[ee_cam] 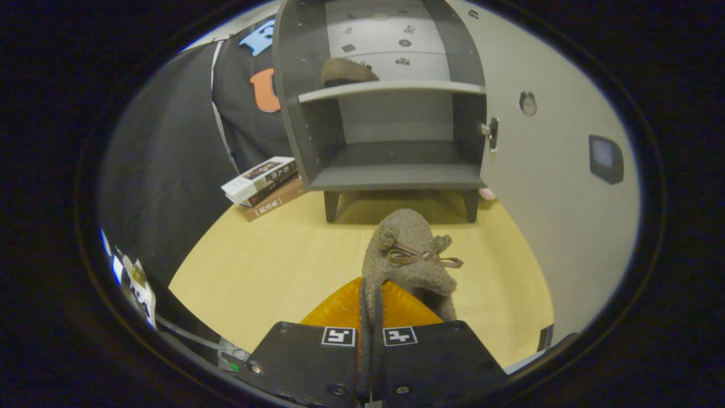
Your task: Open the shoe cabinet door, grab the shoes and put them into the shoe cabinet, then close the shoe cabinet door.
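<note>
Clamped together, the gripper (371, 317) fingers are pinching the heel edge of a brown fuzzy shoe (410, 258) with a small bow on its toe, holding it just above the wooden table (272, 266). Its orange insole is showing right at the fingers. Beyond the shoe, the grey shoe cabinet (391, 113) is standing with its door (544, 170) swung wide to the right. Another brown shoe (346, 72) is sitting on the upper shelf. Left of the cabinet, a stack of books (263, 184) is lying on the table.
</note>
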